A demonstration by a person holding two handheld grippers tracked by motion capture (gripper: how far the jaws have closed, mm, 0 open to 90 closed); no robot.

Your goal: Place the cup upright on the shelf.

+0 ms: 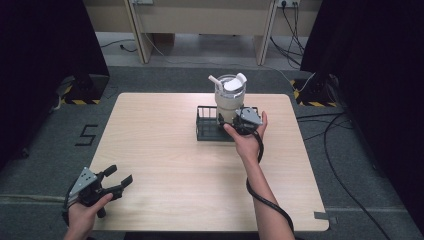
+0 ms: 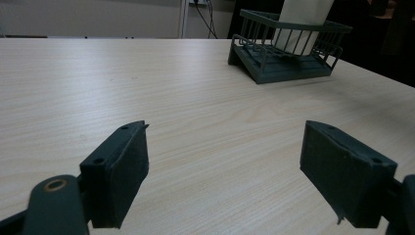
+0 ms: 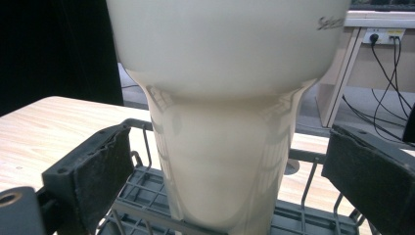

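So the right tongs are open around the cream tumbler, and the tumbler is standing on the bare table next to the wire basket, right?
Not quite. The right tongs are open around the cream tumbler, but it stands inside the wire basket, not beside it on the table; the right gripper view shows this.

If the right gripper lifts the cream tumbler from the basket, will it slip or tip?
The tumbler looks glossy, so probably slippery. It is wider at the top, so likely top-heavy. The right gripper is open around its narrow base, inside the basket.

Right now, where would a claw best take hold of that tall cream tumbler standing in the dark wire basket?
Around the tall cream tumbler's narrow lower body, coming level from the person's side like the right claw: it tapers there, while the top looks too wide and the dark wire basket is low.
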